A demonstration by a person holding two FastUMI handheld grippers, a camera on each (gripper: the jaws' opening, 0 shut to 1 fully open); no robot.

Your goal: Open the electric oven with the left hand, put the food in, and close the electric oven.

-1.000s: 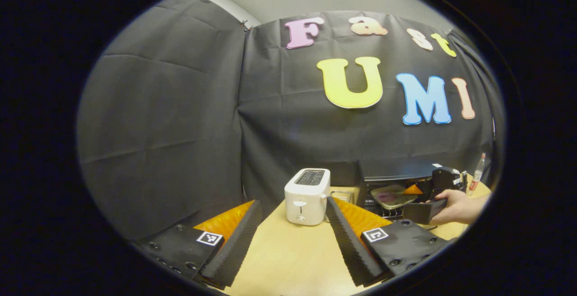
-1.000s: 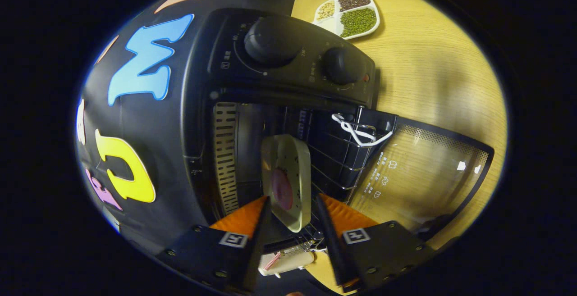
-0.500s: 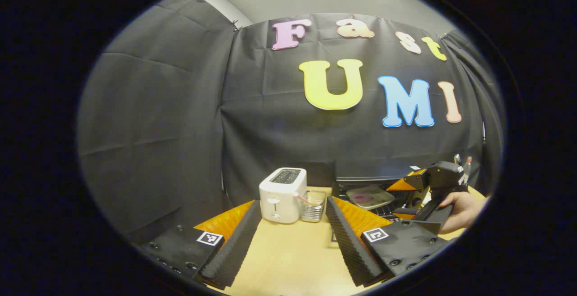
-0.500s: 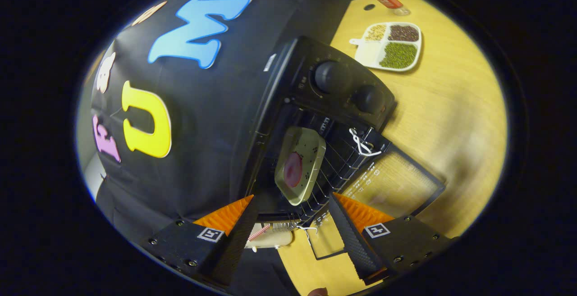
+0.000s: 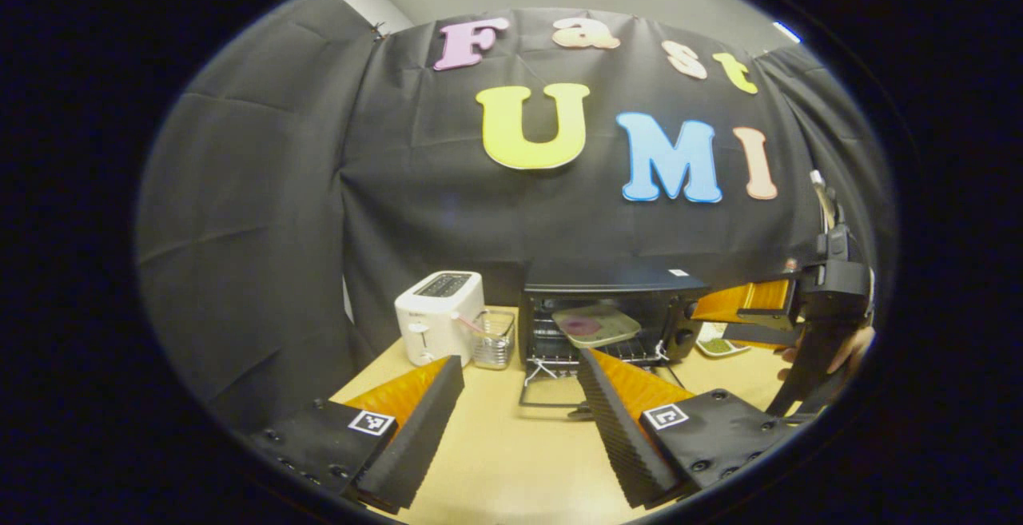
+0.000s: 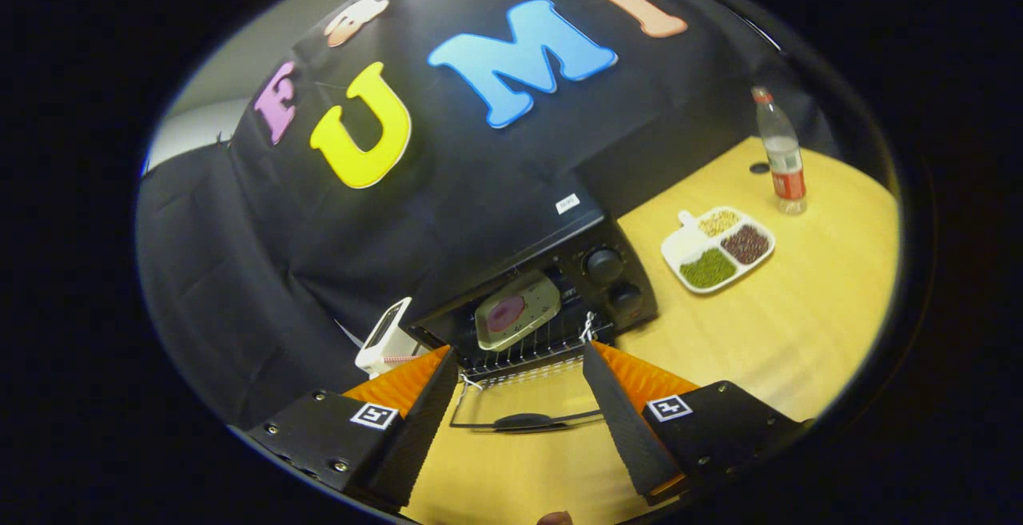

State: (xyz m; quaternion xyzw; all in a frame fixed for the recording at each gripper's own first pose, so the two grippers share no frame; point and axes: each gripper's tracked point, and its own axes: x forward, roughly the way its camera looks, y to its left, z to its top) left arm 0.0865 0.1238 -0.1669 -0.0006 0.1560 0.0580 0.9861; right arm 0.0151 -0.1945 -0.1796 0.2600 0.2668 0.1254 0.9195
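Electric oven on tabletop against booth wall, door dropped fully open, lying flat toward front. Plate of food inside cavity, resting on wire rack. Left tongs released, holding nothing, above tabletop in front of oven. Right tongs released, holding nothing, hovering over open door. White toaster left of oven; wire basket between them. Divided dish and bottle right of oven.

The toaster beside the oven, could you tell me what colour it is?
White; the toaster shows best in the left gripper view.
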